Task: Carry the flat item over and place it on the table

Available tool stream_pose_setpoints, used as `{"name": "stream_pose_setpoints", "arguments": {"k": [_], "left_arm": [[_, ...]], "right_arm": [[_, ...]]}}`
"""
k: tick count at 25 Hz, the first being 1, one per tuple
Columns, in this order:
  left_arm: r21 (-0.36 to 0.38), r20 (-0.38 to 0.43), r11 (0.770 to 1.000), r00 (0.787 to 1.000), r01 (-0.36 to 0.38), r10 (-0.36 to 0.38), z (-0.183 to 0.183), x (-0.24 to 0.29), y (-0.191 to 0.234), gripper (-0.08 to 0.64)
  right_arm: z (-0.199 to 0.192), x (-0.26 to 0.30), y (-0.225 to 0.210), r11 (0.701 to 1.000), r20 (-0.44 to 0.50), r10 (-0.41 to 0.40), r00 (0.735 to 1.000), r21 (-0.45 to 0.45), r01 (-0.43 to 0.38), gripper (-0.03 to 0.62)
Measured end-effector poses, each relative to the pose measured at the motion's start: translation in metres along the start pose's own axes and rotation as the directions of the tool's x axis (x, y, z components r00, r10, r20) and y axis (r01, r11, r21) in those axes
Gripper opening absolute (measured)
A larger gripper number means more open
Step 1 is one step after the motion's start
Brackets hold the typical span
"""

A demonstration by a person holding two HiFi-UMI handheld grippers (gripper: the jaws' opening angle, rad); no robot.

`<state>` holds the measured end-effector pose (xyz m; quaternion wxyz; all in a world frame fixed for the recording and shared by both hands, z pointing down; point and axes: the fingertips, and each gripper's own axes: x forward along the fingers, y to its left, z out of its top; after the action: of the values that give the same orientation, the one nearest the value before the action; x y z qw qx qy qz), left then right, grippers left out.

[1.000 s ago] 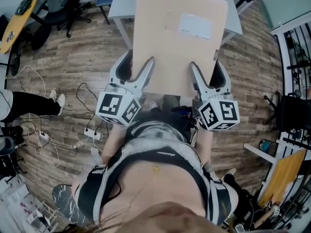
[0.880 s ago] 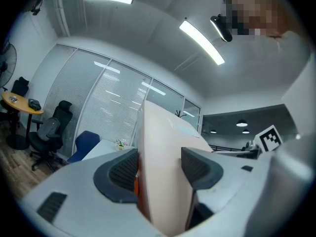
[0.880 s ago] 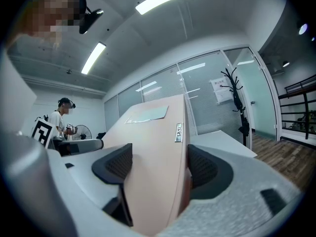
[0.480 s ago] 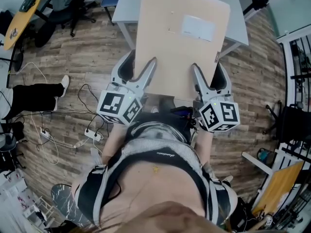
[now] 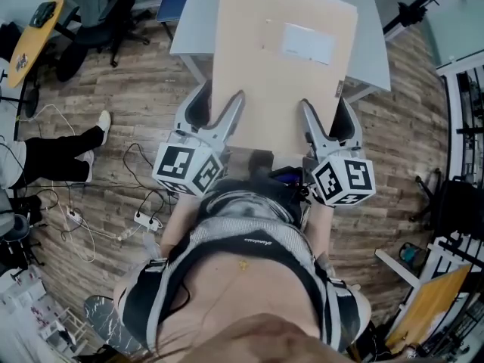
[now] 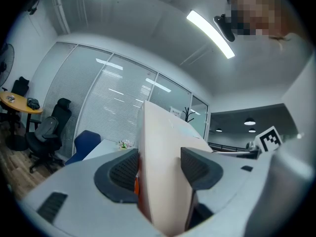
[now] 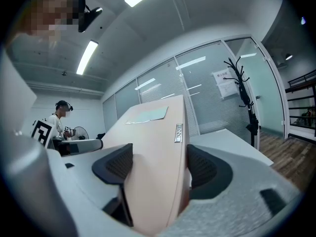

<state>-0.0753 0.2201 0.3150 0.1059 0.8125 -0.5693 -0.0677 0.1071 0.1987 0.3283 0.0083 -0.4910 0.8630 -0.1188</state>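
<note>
Head view: one board (image 5: 280,82) with one white label (image 5: 308,44) lies over the table (image 5: 193,21) and hides most of it; whether they touch is unclear.

Left gripper view: the left gripper (image 5: 217,106) pinches the board's near edge.

Right gripper view: the right gripper (image 5: 325,112) pinches that edge too.

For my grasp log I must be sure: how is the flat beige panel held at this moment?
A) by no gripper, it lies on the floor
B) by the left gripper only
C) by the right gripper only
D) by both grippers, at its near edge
D: the left gripper and the right gripper each have their jaws shut on the near edge of the flat beige panel.
</note>
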Motion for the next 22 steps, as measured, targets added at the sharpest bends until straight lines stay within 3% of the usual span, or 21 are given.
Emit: {"name": "stream_pose_setpoints", "arguments": {"k": [22], "left_arm": [[0.0, -0.019, 1.0, 0.999, -0.028, 0.028, 0.009, 0.15, 0.01, 0.256]], "right_arm": [[0.036, 0.106, -0.107, 1.0, -0.025, 0.002, 1.0, 0.005, -0.002, 0.344]]}}
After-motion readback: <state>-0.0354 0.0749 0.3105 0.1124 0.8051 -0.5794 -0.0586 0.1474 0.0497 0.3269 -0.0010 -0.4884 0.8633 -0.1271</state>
